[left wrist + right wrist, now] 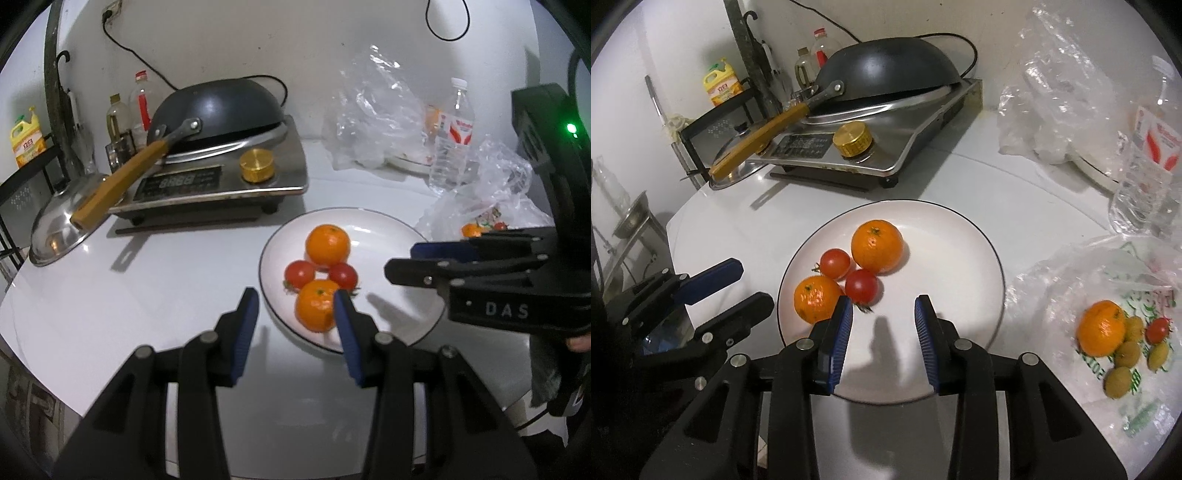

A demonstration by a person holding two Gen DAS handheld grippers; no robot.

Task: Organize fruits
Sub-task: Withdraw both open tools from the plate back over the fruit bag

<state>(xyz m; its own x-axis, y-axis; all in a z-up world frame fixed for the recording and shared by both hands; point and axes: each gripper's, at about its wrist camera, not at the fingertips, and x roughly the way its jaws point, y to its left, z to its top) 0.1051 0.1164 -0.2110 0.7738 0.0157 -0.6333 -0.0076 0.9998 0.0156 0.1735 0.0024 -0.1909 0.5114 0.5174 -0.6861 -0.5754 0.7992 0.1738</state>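
Hovering: right gripper (884,306) jaws parted, empty, above plate (960,236); next likely reaching lower-right bag orange (1101,333), squeezing gently.

We see both claws built alike — black plastic linkages with silver screws and ribbed blue pads (842,334); the right claw (410,260) bears "DAS" lettering — plus a green light.

Both wrist cameras look steeply down, close over the worktop (147,280); they share the plate (388,225) (960,229), centre frame.
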